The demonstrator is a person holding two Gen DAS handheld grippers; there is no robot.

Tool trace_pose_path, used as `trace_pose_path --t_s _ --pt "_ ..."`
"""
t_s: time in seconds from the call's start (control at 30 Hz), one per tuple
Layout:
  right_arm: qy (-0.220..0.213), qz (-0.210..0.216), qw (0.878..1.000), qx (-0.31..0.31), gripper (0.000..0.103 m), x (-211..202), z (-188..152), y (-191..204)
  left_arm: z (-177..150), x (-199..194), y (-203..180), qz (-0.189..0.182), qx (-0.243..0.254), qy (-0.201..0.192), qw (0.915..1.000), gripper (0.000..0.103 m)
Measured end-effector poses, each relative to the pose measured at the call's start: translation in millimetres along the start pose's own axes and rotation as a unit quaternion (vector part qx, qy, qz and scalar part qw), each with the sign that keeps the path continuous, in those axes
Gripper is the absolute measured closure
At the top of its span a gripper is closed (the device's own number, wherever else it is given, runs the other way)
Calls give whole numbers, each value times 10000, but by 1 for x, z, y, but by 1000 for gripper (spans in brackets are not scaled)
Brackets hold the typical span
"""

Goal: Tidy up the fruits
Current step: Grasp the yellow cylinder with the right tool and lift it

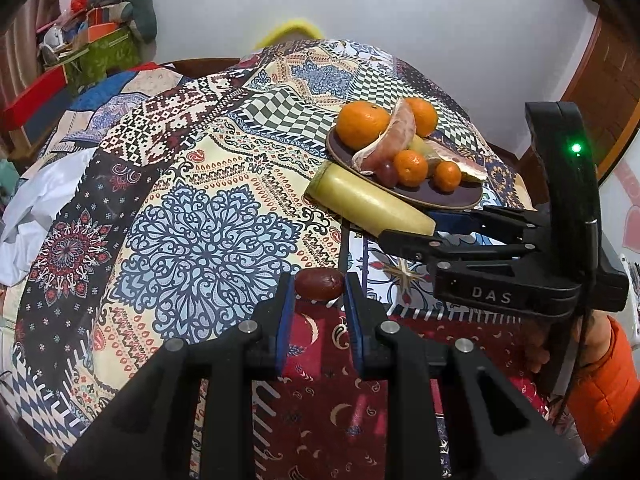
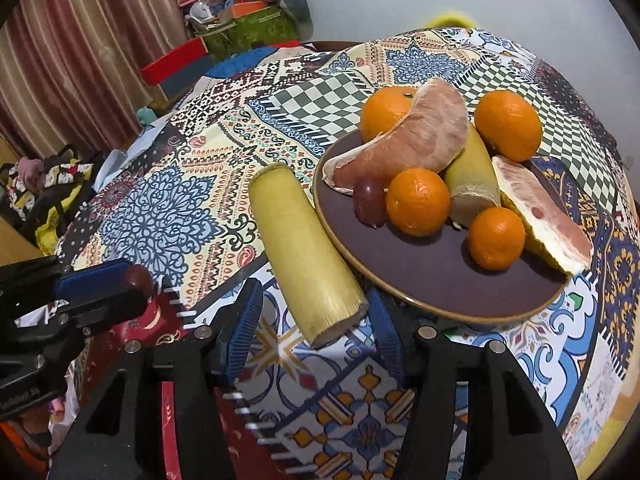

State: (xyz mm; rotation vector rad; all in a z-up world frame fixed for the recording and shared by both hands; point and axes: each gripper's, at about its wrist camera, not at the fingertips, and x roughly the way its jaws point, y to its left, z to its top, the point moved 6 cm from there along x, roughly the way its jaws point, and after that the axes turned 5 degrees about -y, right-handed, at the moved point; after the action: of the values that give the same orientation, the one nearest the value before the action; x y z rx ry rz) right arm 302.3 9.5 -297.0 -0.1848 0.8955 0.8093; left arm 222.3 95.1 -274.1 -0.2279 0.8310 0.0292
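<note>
On patterned bench cloth (image 1: 180, 208), L to R: left hand-held gripper (image 1: 319, 286) clenched on a red jujube (image 1: 319, 284); right hand-held gripper (image 2: 316, 320) released, pads either side of yellow sugarcane piece (image 2: 300, 248), which touches brown fruit plate (image 2: 420, 280).

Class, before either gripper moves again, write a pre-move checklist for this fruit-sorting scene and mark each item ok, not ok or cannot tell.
1. Left gripper jaws bracket the red date: ok.
2. Date firmly pinched: cannot tell.
3. Right gripper jaws straddle the sugarcane piece: ok.
4. Cane clamped: not ok, gaps show both sides.
5. Plate has bare space at its near side: ok.
</note>
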Motion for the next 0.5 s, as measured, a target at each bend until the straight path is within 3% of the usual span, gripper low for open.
trace_pose_path --t_s 0.1,0.33,0.5 --pt "16 5 9999 -110 64 -2 -3 0 0 0 -1 -5 7 -9 10000 79" --pt "-59 -172 9990 -414 67 -24 -25 3 1 -9 -10 -53 89 -84 9999 79" --pt "-68 -299 9994 -174 67 -55 -52 -8 2 -20 -22 -125 206 -141 9996 79"
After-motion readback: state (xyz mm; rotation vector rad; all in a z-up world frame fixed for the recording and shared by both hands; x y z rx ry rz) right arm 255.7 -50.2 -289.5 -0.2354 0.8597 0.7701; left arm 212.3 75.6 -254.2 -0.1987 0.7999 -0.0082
